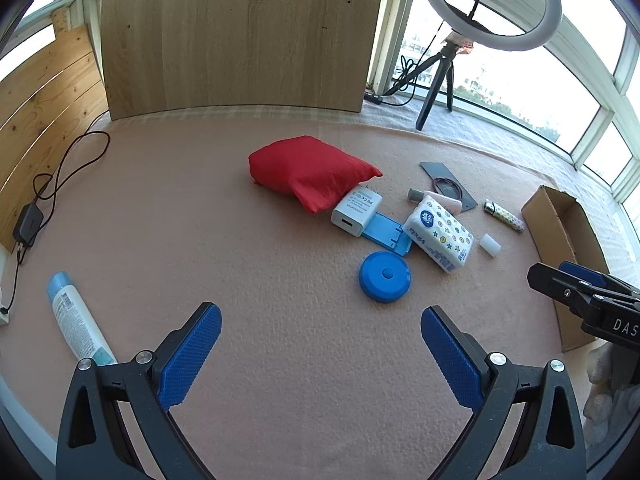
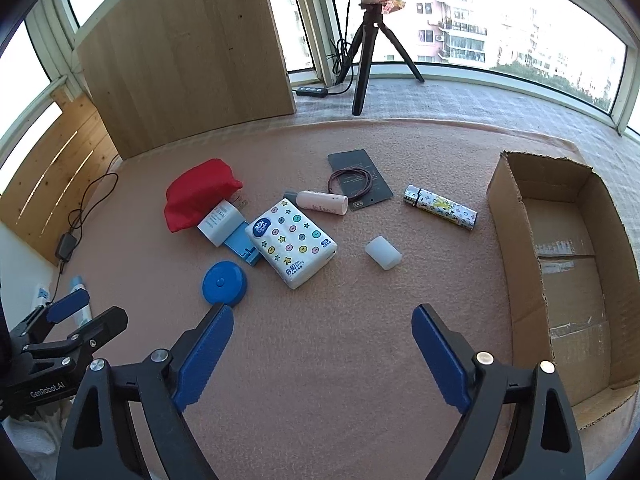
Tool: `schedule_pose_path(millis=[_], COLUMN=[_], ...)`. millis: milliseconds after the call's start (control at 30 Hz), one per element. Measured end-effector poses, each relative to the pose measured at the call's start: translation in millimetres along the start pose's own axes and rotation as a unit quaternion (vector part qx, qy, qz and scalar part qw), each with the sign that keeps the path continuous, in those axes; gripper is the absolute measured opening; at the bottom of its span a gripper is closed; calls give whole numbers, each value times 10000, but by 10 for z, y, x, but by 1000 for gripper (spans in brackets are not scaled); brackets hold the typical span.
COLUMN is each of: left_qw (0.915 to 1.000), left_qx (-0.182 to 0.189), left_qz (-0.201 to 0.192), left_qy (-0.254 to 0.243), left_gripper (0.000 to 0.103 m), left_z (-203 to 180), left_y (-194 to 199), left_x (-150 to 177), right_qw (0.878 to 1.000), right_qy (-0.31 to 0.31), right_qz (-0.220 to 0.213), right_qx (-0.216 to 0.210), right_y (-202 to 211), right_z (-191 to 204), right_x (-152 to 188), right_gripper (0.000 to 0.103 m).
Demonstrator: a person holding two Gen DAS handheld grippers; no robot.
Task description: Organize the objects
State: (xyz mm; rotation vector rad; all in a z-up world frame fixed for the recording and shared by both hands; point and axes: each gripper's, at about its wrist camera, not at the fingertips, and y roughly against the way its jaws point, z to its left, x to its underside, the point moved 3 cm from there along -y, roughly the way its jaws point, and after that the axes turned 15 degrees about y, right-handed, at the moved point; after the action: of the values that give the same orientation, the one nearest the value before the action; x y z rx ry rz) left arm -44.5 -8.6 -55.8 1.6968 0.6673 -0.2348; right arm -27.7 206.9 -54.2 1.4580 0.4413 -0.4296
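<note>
I have both grippers hovering low over the pink mat (image 2: 320, 360), each with its jaws spread wide and nothing between them: left gripper (image 1: 320, 356), right gripper (image 2: 322, 354). Bare mat lies ahead of both, so there is open room before the clutter. The cardboard box (image 2: 568, 280) sits open at the right edge, apart from everything else.

I count one of each: red pouch (image 2: 192, 196), white charger (image 2: 218, 224) leaning on it, blue stand (image 2: 240, 246) under the charger, tissue pack (image 2: 294, 242), round blue tape measure (image 2: 222, 284), white cap (image 2: 383, 253), pink tube (image 2: 322, 203), patterned lighter (image 2: 440, 208), and a dark card (image 2: 358, 172) carrying a coiled cord (image 2: 350, 184).

Only the left view shows the whole spray bottle (image 1: 76, 320), lying well off to the left; only the right view shows the box's inside.
</note>
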Motion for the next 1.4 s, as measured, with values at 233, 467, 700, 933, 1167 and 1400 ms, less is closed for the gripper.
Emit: schedule_pose_path(millis=[233,467,700,933,1167,1400], left_qw=[10000,9998,9996,9992,9991,9994], left_qx=[-25,-105,-146,-208,-197,-151], left_qz=[-69,-166,-236,-236,-146,-66], left_qy=[27,44,113,254,332,294], left_gripper=[101,99,99,99,99,99], left_z=[-39,-53,-13,109,180,155], left_y=[-51,-49,-11,0,-41,-76], left_x=[-69,-128,-160,-147,-94,-49], right_qw=[9994,9981,9973,9947,9924,9899], right_qy=[302,412,309,289,401,108], right_qz=[98,413,606,861,1066,1280], right_qx=[-119,-219,-281,-479,-463,-600], right_y=[-236,-616,-902,-1103,-1237,-1263], right_z=[48,75,45,54,89,-15], right_x=[-348,-572,-793,-898,-894,-758], right_gripper=[73,59,58,49,41,34])
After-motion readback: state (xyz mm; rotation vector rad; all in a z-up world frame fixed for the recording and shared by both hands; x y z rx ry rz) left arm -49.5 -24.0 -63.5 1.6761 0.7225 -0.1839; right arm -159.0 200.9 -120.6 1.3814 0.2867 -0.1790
